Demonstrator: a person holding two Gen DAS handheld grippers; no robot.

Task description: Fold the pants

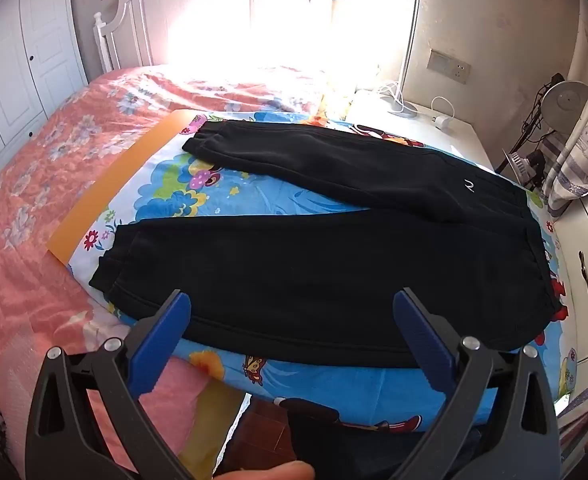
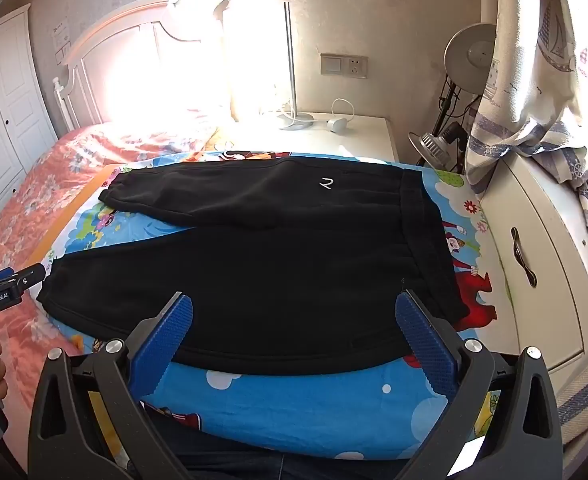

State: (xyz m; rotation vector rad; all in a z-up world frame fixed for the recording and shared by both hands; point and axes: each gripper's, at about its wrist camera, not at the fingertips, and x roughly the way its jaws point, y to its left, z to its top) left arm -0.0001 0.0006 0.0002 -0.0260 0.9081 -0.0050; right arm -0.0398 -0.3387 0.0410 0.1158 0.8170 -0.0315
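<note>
Both grippers, left (image 1: 292, 330) and right (image 2: 294, 332), gape empty at frame bottom, black pants (image 1: 333, 248) mid-frame apparently unfolded, so all folding's left.

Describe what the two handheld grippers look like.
Both the left gripper and right gripper have black angular plastic arms with silver pivot bolts and blue ribbed finger pads. White "GenRoboAI" lettering marks the left one's body in the right wrist view.

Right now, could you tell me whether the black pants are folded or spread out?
Spread out: the black pants lie flat, both legs apart on the cartoon sheet.
</note>
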